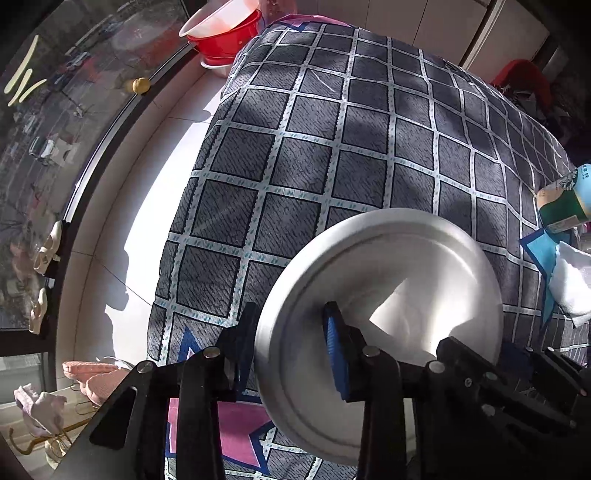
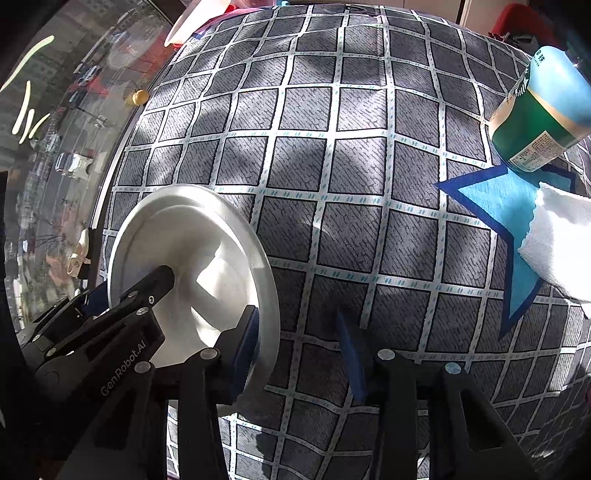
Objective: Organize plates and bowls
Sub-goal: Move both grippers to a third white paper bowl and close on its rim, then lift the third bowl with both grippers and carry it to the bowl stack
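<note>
A round silver metal plate point(image 1: 388, 266) is held tilted above the checked grey cloth point(image 1: 295, 147). My left gripper point(image 1: 291, 339) has its two fingers on either side of the plate's rim, one blue pad point(image 1: 332, 350) against its inner face. In the right wrist view the same plate point(image 2: 184, 236) shows at the left. My right gripper point(image 2: 303, 343) is open beside the plate, its left blue pad point(image 2: 247, 347) close to the rim. The other gripper's black finger lies across the plate.
Stacked red and white plastic bowls point(image 1: 221, 33) stand at the far left by the window. A green and blue can point(image 2: 543, 107) and a folded white towel point(image 2: 557, 243) lie at the right on the cloth. Pink slippers point(image 1: 92, 373) lie on the floor.
</note>
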Demonstrator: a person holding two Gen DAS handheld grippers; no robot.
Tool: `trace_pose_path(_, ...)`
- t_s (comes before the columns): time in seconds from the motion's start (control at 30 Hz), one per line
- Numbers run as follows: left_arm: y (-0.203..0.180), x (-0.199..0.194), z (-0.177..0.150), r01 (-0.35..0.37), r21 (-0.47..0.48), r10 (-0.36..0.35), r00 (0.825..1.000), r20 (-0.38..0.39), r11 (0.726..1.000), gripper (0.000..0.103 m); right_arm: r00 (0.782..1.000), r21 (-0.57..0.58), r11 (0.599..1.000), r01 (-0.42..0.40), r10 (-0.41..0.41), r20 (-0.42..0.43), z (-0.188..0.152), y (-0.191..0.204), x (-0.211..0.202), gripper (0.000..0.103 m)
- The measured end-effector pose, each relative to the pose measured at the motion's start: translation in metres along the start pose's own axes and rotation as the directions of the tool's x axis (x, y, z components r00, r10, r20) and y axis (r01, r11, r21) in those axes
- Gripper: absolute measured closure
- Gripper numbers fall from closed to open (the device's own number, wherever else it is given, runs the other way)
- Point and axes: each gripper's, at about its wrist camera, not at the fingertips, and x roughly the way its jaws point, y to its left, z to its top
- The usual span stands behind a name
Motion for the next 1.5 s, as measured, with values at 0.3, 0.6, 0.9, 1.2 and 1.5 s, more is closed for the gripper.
trace_pose_path(0.3, -0.020, -0.010, -0.034, -0.028, 0.091, 0.029, 1.000, -0.012, 0.995, 0.071, 0.999, -0.010, 1.000, -0.012, 0.012, -0.047, -0.031, -0.001, -0.003, 0.088)
trace_pose_path(0.6, -0.049, -0.019, -0.129, 0.006, 0.127, 0.003, 0.998, -0.070, 0.992, 0.071, 0.992, 0.005, 1.000, 0.006, -0.005, -0.123, -0.115, -0.025, -0.008, 0.087)
trace_pose_path(0.9, -0.079, -0.030, -0.219, 0.035, 0.209, -0.007, 0.991, -0.131, 0.977, 0.069, 0.982, 0.081, 0.997, 0.005, 0.010, -0.191, -0.208, -0.054, -0.016, 0.086)
trace_pose_path(1.2, -0.079, -0.033, -0.265, 0.053, 0.210, -0.013, 0.982, -0.190, 0.976, 0.067, 0.971, 0.091, 0.996, 0.009, 0.013, -0.239, -0.259, -0.058, -0.019, 0.086)
trace_pose_path(1.5, -0.093, -0.058, -0.328, 0.046, 0.221, 0.000, 0.979, -0.203, 0.974, 0.067, 0.970, 0.131, 0.991, -0.007, 0.039, -0.240, -0.284, -0.059, -0.025, 0.086)
